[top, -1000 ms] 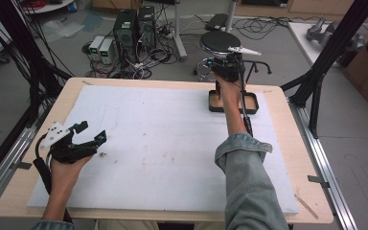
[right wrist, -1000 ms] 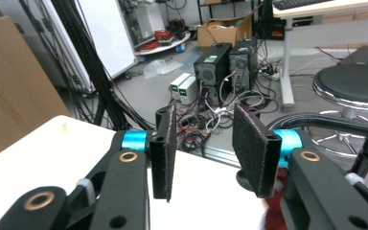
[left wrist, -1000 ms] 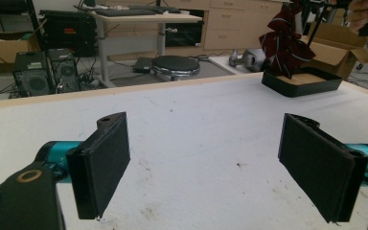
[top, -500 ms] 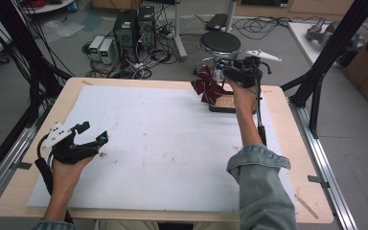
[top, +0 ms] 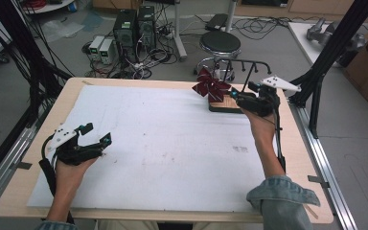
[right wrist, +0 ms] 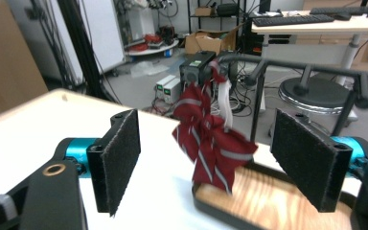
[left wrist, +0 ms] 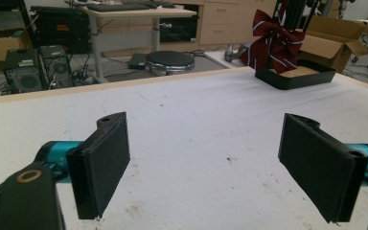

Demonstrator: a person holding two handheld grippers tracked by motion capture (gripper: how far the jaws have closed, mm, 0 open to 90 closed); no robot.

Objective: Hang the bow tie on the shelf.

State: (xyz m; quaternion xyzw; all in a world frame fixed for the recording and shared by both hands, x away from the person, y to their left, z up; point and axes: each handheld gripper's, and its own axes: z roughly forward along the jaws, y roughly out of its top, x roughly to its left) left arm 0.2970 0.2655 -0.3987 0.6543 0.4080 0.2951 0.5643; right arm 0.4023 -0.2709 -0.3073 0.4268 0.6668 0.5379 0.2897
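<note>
A: Status, near end first?
B: Left tongs [top: 92, 134] rest spread on the white surface [top: 172, 143], nothing btwn the jaws.
A: Farther out?
B: Right tongs [top: 237, 96] just opened, bow free. Red striped bow [top: 211, 85] hangs on the black rack [top: 249, 64] over the tray [top: 220, 106]. Hanging looks done.
A: Anything in the tray?
B: Bare wood base, just the bow's tip dangling over it.
</note>
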